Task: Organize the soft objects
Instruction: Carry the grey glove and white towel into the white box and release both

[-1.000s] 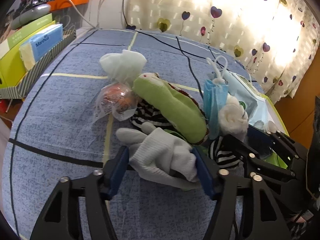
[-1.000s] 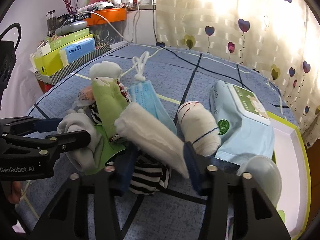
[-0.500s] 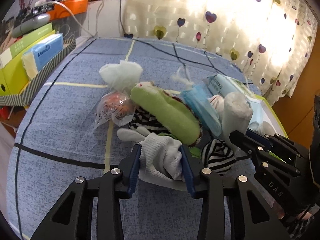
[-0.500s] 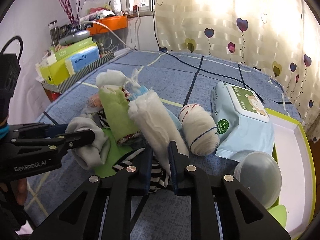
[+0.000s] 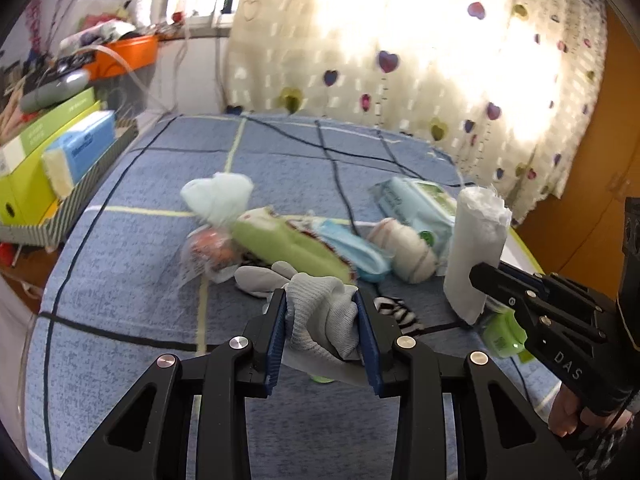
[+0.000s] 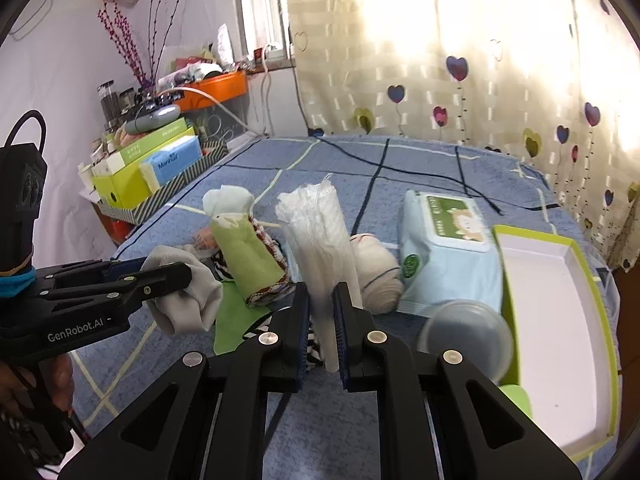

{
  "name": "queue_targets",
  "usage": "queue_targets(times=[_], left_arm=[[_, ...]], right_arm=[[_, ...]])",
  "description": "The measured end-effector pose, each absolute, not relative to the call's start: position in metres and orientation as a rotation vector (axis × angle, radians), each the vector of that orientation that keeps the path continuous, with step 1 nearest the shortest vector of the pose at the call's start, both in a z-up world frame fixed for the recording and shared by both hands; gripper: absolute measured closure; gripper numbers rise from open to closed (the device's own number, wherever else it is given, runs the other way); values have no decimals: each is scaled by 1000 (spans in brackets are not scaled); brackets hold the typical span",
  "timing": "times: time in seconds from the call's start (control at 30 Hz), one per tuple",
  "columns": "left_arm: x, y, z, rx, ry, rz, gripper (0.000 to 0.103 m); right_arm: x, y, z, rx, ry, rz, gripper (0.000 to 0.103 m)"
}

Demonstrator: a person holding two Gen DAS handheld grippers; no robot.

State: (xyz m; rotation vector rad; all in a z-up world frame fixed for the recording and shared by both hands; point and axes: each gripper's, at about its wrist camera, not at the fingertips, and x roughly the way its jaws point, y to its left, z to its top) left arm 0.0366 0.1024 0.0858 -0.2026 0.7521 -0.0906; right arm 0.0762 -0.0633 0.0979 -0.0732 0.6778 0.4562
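Note:
My left gripper (image 5: 321, 300) is shut on a grey glove (image 5: 320, 320) and holds it above the blue blanket (image 5: 140, 280). It also shows in the right wrist view (image 6: 188, 300). My right gripper (image 6: 322, 292) is shut on a white cloth roll (image 6: 320, 240), held upright; the roll also shows in the left wrist view (image 5: 476, 252). On the blanket lie a green sock (image 5: 288, 248), a blue face mask (image 5: 356, 252), a rolled white sock (image 5: 408, 256), a bagged orange thing (image 5: 212, 248) and a striped sock (image 5: 396, 312).
A pack of wet wipes (image 6: 444, 248) and a clear lid (image 6: 464, 336) lie beside a white tray with a green rim (image 6: 560, 320) at the right. Boxes (image 6: 152, 168) stand at the blanket's left edge. A curtain hangs behind.
Both grippers closed on their items and lifted them: the left raised the grey glove, the right raised the white roll and turned it upright.

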Motion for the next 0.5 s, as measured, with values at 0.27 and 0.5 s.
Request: queue_targets(times=[0.27, 0.5], left_arm=[[44, 66, 104, -165, 730, -204, 71], [57, 28, 123, -164, 704, -314, 71]], right_arm=[[65, -104, 112, -52, 658, 343, 90], [59, -151, 114, -40, 671, 226, 90]])
